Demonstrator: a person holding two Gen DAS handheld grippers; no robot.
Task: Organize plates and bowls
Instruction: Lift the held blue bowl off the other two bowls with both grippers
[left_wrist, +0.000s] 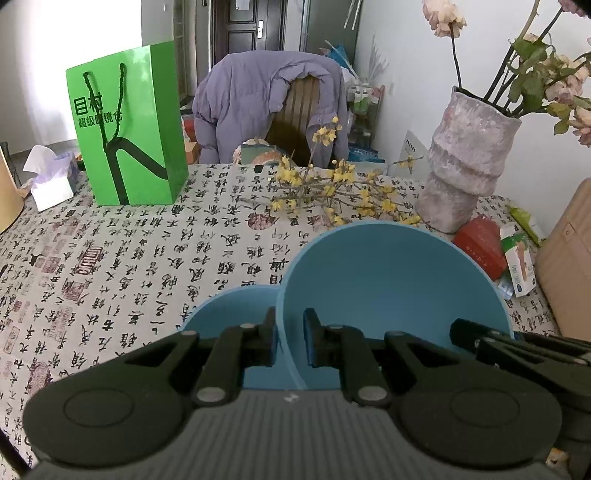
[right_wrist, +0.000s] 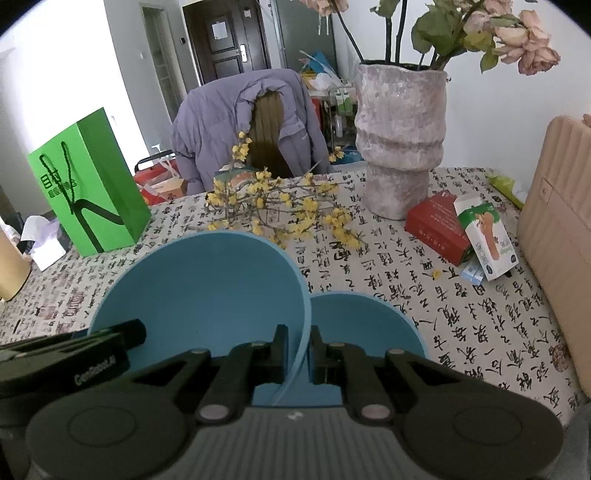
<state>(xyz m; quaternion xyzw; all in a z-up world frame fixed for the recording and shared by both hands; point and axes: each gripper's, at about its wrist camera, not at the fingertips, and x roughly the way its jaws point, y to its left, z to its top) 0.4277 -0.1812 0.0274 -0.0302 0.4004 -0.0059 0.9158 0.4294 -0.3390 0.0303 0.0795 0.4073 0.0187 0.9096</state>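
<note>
Both grippers, left (left_wrist: 290, 341) and right (right_wrist: 299, 356), have fingers clenched on opposite rims of the large bowl (left_wrist: 391, 280), lifted above a smaller bowl (left_wrist: 229, 314) on the desk (left_wrist: 147, 258), likely for nesting.

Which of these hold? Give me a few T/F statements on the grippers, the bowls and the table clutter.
1. The fingers of the left gripper and of the right gripper each straddle the rim of the large blue bowl. True.
2. The green bag lies flat on the tablecloth. False: it stands upright.
3. The yellow-flowered branches stand in the vase. False: they lie on the tablecloth beside it; the vase holds pink flowers.
4. A lilac jacket hangs over the chair behind the table. True.
5. A smaller blue bowl shows beside the large one. True.
</note>
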